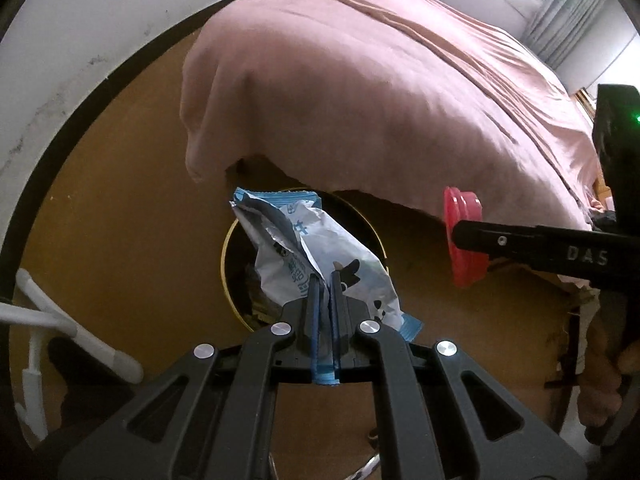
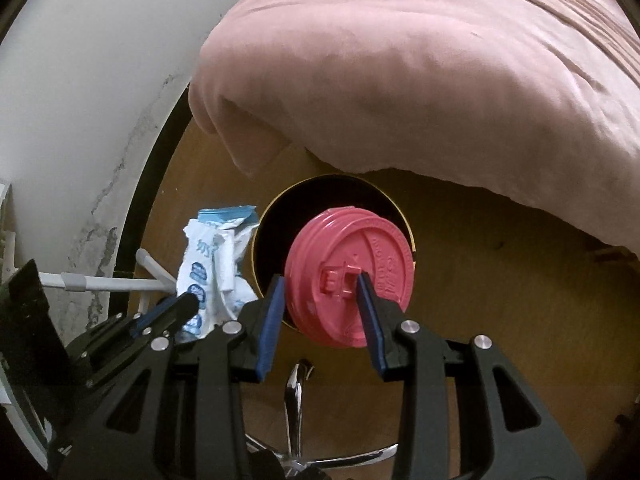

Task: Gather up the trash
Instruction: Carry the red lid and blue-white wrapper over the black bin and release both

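Your left gripper [image 1: 325,280] has its blue-padded fingers [image 1: 314,300] pinched fully together on a crumpled white-and-blue plastic snack wrapper [image 1: 308,248], which hangs over the near left rim of the round black bin with a gold-coloured edge [image 1: 230,264] on the brown floor [image 1: 120,184]. Your right gripper [image 2: 320,280] has its fingers [image 2: 272,312] partly apart, clamped on the edges of a red plastic cup lid [image 2: 360,256], held on edge. That lid sits over the bin's opening in the right wrist view, with the wrapper just to its left. Beyond the bin, a pink blanket [image 1: 380,100] drapes over the bed. A white wall [image 1: 80,40] runs along the left.
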`<state>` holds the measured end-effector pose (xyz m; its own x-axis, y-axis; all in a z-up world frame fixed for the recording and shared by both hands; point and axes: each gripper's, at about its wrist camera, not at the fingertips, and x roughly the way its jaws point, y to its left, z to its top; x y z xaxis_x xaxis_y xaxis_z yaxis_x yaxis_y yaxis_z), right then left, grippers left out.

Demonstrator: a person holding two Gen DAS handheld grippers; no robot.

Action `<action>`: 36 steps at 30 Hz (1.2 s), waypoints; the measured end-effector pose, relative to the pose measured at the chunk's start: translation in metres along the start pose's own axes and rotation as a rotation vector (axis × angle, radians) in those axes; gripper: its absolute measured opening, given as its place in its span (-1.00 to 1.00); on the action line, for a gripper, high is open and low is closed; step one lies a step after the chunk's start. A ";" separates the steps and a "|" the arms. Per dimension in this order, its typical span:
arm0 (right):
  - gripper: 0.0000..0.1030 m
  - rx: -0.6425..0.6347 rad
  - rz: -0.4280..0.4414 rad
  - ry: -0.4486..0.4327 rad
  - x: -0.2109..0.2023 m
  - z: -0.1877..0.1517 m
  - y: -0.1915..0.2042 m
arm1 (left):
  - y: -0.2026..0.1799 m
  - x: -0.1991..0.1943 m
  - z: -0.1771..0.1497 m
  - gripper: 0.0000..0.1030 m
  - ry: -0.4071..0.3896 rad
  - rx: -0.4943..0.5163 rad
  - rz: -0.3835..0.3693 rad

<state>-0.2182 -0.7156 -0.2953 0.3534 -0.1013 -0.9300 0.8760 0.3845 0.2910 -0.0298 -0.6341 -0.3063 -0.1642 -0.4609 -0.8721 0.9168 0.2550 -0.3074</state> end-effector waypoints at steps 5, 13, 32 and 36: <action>-0.28 0.006 -0.008 -0.003 -0.004 0.000 -0.002 | 0.004 0.005 0.000 -0.93 0.004 0.000 0.006; -0.28 0.003 -0.005 -0.003 -0.001 0.001 0.001 | 0.003 0.004 0.002 0.17 -0.004 0.000 0.023; 0.31 -0.018 0.060 -0.077 -0.024 0.002 0.003 | 0.011 -0.017 -0.009 0.32 -0.051 -0.034 0.033; 0.31 -0.025 0.061 -0.101 -0.032 0.000 0.007 | 0.009 -0.034 -0.012 0.40 -0.082 -0.026 0.027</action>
<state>-0.2236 -0.7099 -0.2633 0.4377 -0.1683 -0.8832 0.8441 0.4152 0.3392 -0.0205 -0.6058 -0.2841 -0.1080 -0.5215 -0.8464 0.9107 0.2895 -0.2946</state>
